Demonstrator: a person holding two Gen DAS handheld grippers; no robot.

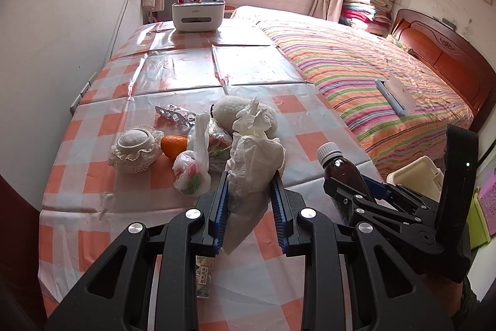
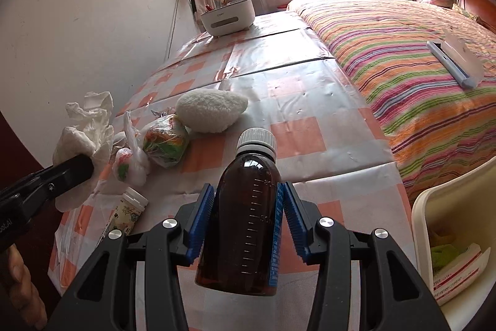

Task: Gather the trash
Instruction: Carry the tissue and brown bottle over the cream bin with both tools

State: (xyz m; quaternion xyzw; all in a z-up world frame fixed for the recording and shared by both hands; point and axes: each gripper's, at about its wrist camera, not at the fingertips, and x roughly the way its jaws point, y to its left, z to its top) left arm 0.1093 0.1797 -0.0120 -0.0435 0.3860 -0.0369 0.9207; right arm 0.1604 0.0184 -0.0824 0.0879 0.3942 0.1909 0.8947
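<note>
My left gripper [image 1: 249,179] is shut on a crumpled white tissue [image 1: 254,163] and holds it above the checked table [image 1: 102,225]; the tissue also shows in the right wrist view [image 2: 83,132]. My right gripper [image 2: 246,191] is shut on a brown medicine bottle [image 2: 245,222] with a white cap, held upright above the table's right side; the bottle shows in the left wrist view [image 1: 341,166]. On the table lie knotted plastic bags with scraps [image 1: 193,166], an empty blister pack [image 1: 176,115] and a small labelled bottle [image 2: 127,211].
A cream trash bin [image 2: 434,207] with rubbish inside stands right of the table, by the striped bed [image 1: 387,76]. An orange [image 1: 173,145], a lace pincushion [image 1: 135,151] and a plush toy [image 2: 210,110] sit on the table. A white organiser [image 1: 197,14] stands at the far end.
</note>
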